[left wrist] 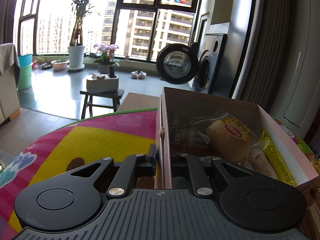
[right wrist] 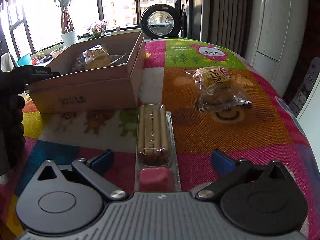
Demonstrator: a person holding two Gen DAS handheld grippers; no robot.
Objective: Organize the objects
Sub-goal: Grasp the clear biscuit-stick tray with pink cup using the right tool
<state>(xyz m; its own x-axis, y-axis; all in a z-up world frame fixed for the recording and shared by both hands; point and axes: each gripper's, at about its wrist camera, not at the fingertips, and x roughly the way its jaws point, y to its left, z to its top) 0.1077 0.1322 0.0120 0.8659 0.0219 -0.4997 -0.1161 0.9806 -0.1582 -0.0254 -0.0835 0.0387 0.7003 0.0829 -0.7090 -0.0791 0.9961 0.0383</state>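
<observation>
The biscuit-stick tray lay on the mat with its long axis running straight away from the right gripper, pink dip end nearest, between fingers spread wide. Bare mat flanked it; the cardboard box stood just beyond. Only the left wrist view showed the left gripper pinching the box wall, bread packets inside.
</observation>
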